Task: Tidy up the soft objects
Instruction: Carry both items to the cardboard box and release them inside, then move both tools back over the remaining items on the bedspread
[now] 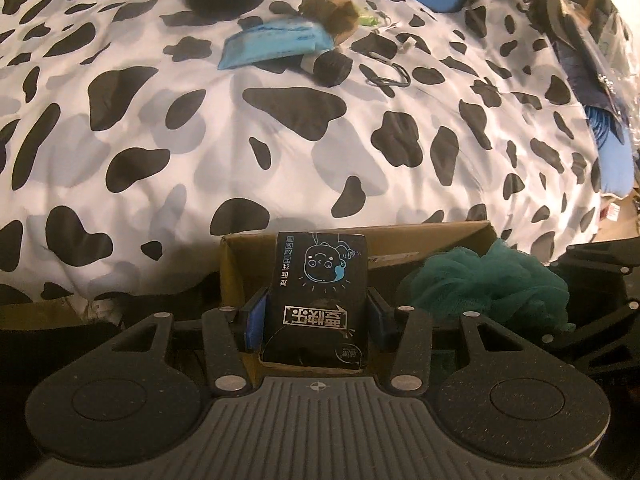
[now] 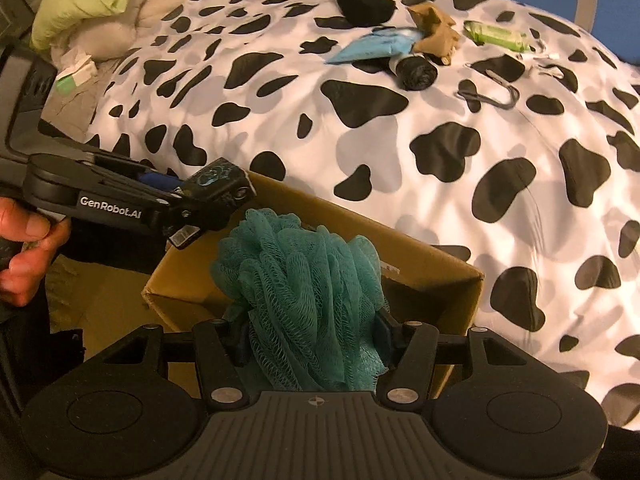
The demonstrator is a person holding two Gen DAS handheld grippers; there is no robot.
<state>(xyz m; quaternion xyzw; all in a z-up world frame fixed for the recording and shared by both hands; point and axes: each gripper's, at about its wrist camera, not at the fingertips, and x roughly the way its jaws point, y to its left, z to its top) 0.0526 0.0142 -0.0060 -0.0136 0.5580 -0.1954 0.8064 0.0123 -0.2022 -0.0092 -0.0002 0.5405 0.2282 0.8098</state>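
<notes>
Cow-print bed cover (image 1: pixel 280 152) fills the far view, with an open brown cardboard box (image 2: pixel 440 280) at its near edge.
Our left gripper (image 1: pixel 316 320) clamps a black printed packet (image 1: pixel 320 280) and our right gripper (image 2: pixel 312 340) squeezes a teal mesh bath sponge (image 2: pixel 304 280), both over the box.

A cardboard box (image 2: pixel 432 276) is set before the bed (image 2: pixel 400 152). Above it, a tissue pack (image 1: pixel 320 300) is held left of a mesh sponge (image 2: pixel 304 292).
</notes>
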